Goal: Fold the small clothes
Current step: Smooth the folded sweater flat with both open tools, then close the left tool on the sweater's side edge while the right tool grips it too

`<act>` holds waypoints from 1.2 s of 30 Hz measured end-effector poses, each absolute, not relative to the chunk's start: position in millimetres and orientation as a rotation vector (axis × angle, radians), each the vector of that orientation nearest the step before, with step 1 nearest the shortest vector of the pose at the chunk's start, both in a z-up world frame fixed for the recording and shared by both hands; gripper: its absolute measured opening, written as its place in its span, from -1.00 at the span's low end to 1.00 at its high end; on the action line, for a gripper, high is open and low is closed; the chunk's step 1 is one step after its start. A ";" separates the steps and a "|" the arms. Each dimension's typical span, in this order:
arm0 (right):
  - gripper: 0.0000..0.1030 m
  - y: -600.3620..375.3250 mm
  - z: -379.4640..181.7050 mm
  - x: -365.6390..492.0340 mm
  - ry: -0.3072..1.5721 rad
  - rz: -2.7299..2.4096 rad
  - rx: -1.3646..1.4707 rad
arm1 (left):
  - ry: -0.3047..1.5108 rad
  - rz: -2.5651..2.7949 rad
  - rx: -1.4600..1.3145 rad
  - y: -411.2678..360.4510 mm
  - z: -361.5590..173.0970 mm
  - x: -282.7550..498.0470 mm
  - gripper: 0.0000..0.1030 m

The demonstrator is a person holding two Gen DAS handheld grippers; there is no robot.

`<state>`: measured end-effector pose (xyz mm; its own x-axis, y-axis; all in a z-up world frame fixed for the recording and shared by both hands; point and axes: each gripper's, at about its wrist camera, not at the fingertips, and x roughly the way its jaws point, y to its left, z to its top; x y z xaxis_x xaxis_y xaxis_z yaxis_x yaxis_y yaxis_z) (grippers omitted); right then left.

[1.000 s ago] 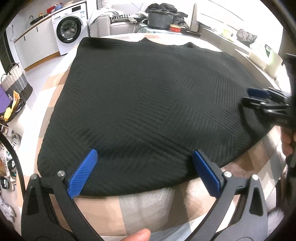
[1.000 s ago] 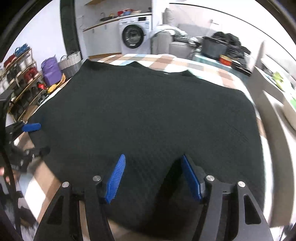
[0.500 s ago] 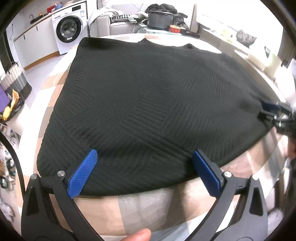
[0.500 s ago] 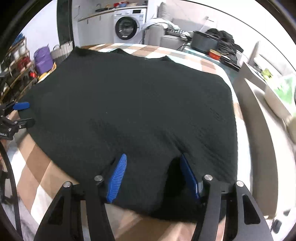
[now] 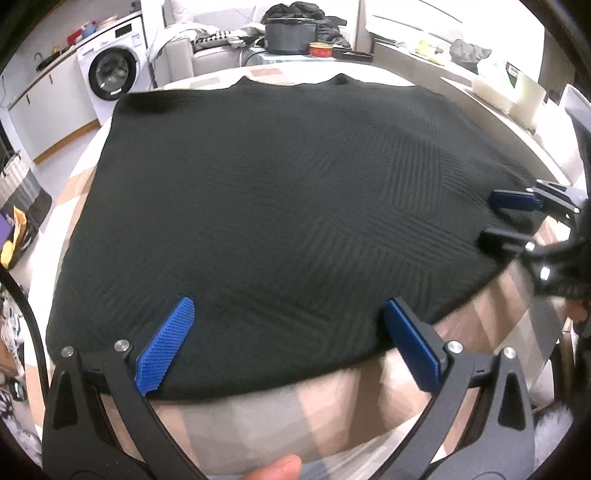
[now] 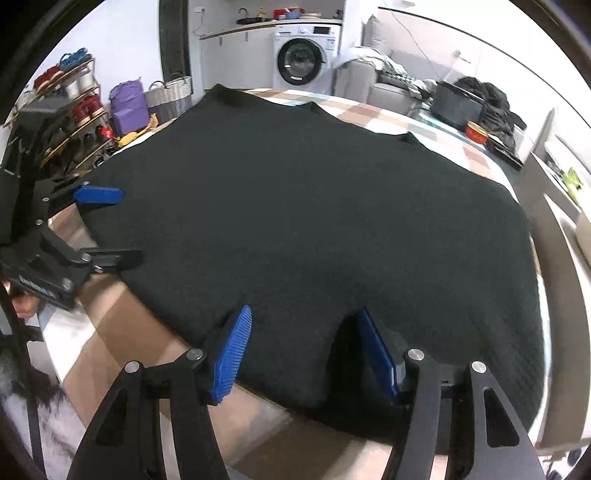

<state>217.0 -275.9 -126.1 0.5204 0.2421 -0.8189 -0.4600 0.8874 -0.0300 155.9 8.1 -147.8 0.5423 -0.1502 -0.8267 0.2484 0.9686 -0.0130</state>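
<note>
A black knit garment (image 5: 280, 192) lies spread flat on a round table with a checked cloth (image 5: 332, 402). My left gripper (image 5: 288, 310) is open wide at the near hem, its blue pads (image 5: 166, 347) over the fabric edge without pinching it. My right gripper (image 6: 304, 317) is open at the hem further right, with a slight ridge of cloth lying loose between its fingers. Each gripper shows in the other's view: the right gripper (image 5: 498, 218) at the garment's right edge, the left gripper (image 6: 118, 225) at its left edge. The neckline (image 6: 365, 125) is on the far side.
Behind the table stand a washing machine (image 5: 110, 70), a grey sofa (image 5: 207, 48), a black pot (image 5: 291, 31) and a red bowl (image 5: 321, 48). A shoe rack (image 6: 74, 107) and baskets (image 6: 170, 96) line the left. A white bin (image 5: 506, 92) sits at right. A thumb (image 5: 280, 469) shows below.
The right wrist view has swung left and drawn nearer the left gripper. In the left wrist view the right gripper slipped toward the picture's right edge, then came back onto the hem. Both stay open.
</note>
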 end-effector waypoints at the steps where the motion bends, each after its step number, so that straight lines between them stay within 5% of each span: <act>1: 0.20 -285.4 -126.2 215.8 0.939 0.402 -0.250 | 0.973 -0.232 0.104 12.7 -148.5 155.0 0.98; 12: 0.17 -339.9 -113.9 184.6 0.929 0.251 -0.300 | 0.962 -0.191 0.036 41.7 -142.9 153.2 0.98; 21: 0.17 -411.4 -116.6 211.1 0.961 0.130 0.039 | 0.920 0.007 -0.068 112.6 -122.8 147.6 0.98; 29: 0.16 -391.3 -114.9 219.3 0.935 0.248 0.072 | 0.957 0.018 -0.128 149.2 -136.6 137.0 0.98; 36: -0.16 -406.4 -123.5 212.9 0.978 0.180 0.052 | 0.961 0.098 -0.076 149.5 -140.7 140.8 0.97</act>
<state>212.9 -406.4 -123.5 0.5452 0.1749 -0.8198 -0.1279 0.9839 0.1248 140.8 149.5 -140.7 0.5689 0.0500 -0.8209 -0.1175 0.9929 -0.0209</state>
